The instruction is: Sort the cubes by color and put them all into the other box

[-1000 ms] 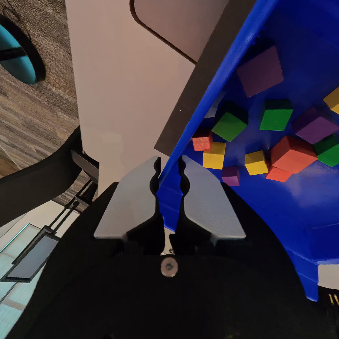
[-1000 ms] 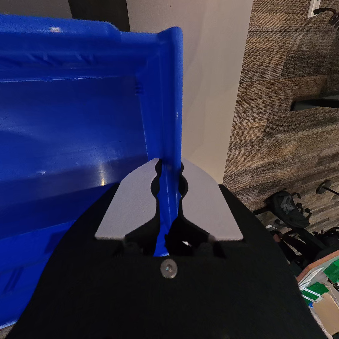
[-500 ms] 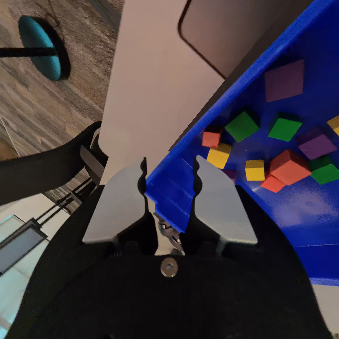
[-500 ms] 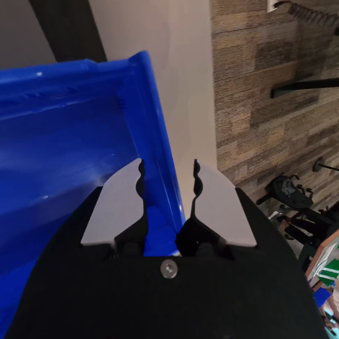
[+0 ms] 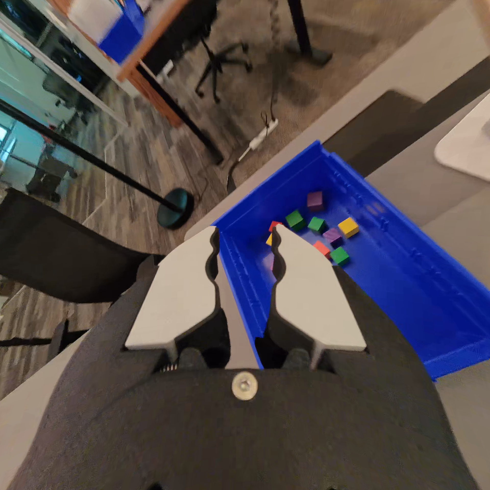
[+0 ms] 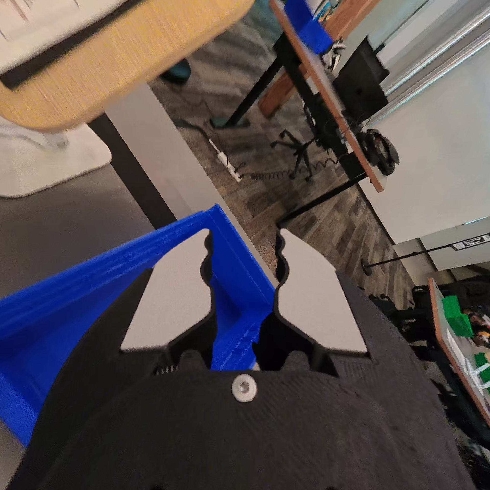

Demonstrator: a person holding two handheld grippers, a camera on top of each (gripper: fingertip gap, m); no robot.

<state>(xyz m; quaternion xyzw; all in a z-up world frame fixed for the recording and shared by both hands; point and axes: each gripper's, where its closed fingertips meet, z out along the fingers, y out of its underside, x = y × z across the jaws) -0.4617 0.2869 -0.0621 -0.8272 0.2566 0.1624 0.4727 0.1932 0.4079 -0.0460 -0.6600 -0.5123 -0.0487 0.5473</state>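
Note:
A blue box [image 5: 265, 185] lies on the grey table with several red, yellow, green and purple cubes in it, among them a purple one [image 5: 314, 200], a green one [image 5: 294, 219] and a yellow one [image 5: 348, 226]. My left gripper [image 5: 245, 230] is open above the box's near left wall, which shows between the fingers without touching them. The right finger [image 5: 299, 278] hides a few cubes. My right gripper [image 6: 245, 232] is open over a corner of the blue box [image 6: 79, 278], with clear gaps at both pads. Neither gripper holds anything.
A white base plate [image 5: 466, 148] and a dark strip [image 5: 384, 124] lie on the table beyond the box. A wood-coloured board [image 6: 106, 66] hangs over the far side. The table edge runs just past the box. A black chair [image 5: 53, 252] and a floor stand [image 5: 175, 206] are beside it.
A second ago both grippers were shut on the blue box's side walls. Both opened, let go and drew back. The box now lies farther off.

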